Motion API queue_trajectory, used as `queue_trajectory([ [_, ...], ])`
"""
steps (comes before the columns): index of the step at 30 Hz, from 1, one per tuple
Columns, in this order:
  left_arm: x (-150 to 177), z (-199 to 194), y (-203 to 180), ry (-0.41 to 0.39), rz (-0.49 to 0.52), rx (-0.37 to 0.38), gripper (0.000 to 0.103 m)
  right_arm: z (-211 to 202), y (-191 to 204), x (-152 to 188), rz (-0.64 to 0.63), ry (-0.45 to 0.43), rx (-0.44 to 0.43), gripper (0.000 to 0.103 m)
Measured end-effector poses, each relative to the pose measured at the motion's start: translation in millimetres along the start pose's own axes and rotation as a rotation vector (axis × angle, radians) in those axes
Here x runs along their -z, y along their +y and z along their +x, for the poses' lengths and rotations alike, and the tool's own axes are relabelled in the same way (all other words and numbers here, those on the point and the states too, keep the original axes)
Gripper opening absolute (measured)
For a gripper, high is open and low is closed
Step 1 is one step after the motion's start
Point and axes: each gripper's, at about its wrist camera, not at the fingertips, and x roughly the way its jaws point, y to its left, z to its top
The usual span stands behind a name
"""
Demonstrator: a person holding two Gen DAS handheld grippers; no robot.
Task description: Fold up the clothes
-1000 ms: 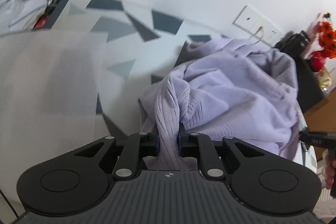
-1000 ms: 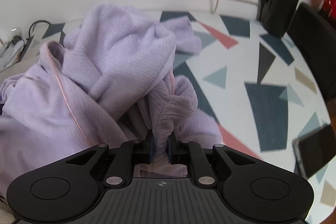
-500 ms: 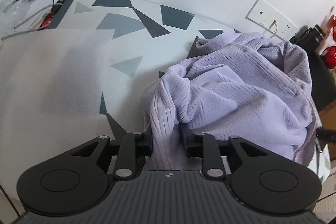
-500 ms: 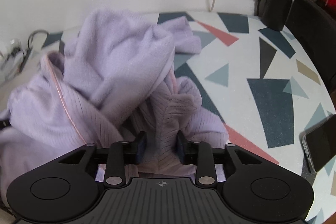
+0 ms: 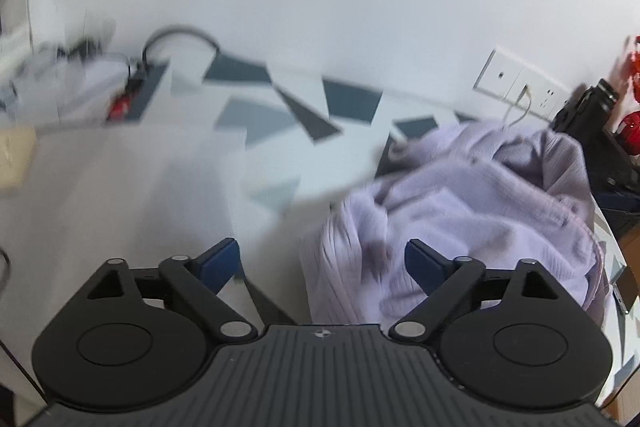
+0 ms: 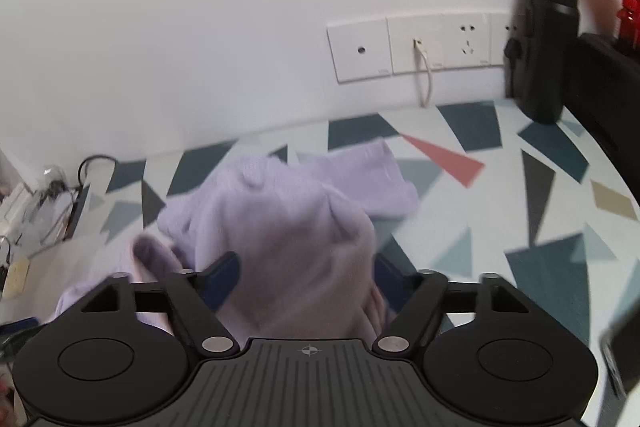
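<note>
The lilac knit sweater (image 6: 288, 239) lies in a rumpled heap on the bench (image 6: 560, 187), whose top is patterned with triangles. One flat part of it reaches toward the wall sockets (image 6: 416, 47).

The left claw (image 5: 320, 265) has its jaws opening, now wide apart. The sweater's ribbed edge sits between them toward the right pad, and neither pad presses on it. The right claw (image 6: 308, 279) is also opening. A hump of the knit stands between its pads, close to both, but they do not appear to pinch it.

Judged from this, the garment is far from folded: no hem, sleeve or shoulder can be picked out.

- A blind grab into the heap could catch several layers together and drag the bundle instead of spreading it.
- The cord (image 6: 424, 79) hanging from the sockets and the black flask (image 6: 548, 47) stand near the far side of the sweater, so a wide sweep of cloth might snag one or topple the other.
- The motion blur makes any seam hard to find.

No brand, label or legible writing shows in either view.
</note>
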Motion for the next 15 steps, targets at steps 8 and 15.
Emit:
queue_trajectory([
  [8,-17.8,-12.5,14.7,-0.03,-0.048,0.029,0.098,22.4,6.8,9.1,-0.015,0.065,-0.012,0.009],
  [15,-22.3,7.6,2.5,0.031,-0.012,0.082,0.098,-48.9,23.1,52.8,-0.191,0.054,-0.132,0.007],
])
